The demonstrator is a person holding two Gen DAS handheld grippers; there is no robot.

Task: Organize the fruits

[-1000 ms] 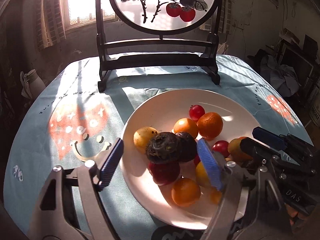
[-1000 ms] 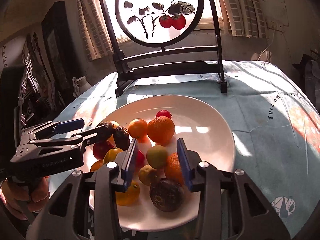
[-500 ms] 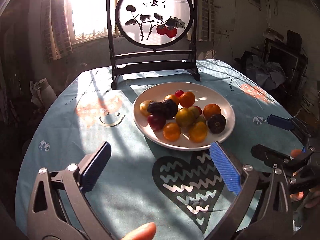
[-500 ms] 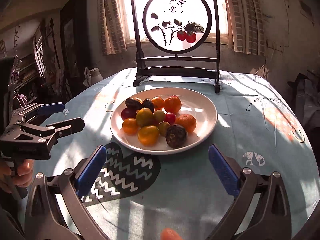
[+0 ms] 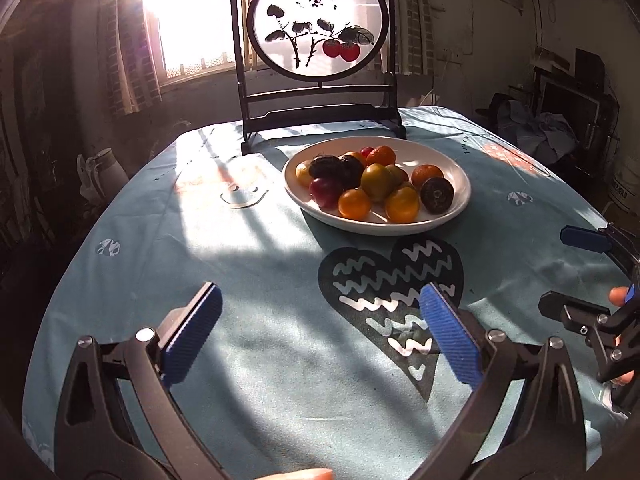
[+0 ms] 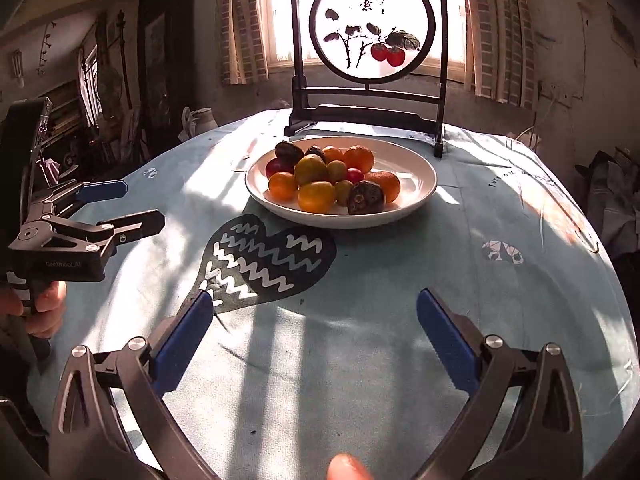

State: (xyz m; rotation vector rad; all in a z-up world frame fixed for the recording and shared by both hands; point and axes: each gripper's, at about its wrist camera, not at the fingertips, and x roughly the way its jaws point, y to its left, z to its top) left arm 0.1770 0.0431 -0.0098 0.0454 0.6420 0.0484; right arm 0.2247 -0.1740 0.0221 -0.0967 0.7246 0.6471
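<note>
A white plate (image 5: 456,178) (image 6: 416,168) in the middle of the round table holds several fruits: oranges (image 5: 354,203) (image 6: 282,186), yellow-green ones (image 5: 376,182) (image 6: 311,169), small red ones and dark wrinkled passion fruits (image 5: 437,195) (image 6: 366,199). My left gripper (image 5: 320,296) hangs open over the tablecloth, well short of the plate, with nothing between its blue pads. My right gripper (image 6: 314,300) is also open and empty, near the table's front. Each gripper shows at the other view's edge: the right gripper (image 5: 568,272) and the left gripper (image 6: 140,204).
A dark wooden stand with a round painted screen (image 5: 318,24) (image 6: 372,28) stands behind the plate. The blue tablecloth (image 5: 248,264) has a black heart print (image 6: 272,260). A pale jug (image 5: 100,168) sits beyond the left table edge. Clutter fills the room's right side.
Both grippers have pulled back from the plate toward the table's front edge. The right gripper's jaws, narrow over the fruit a second ago, now stand wide. The fruits stay on the plate.
</note>
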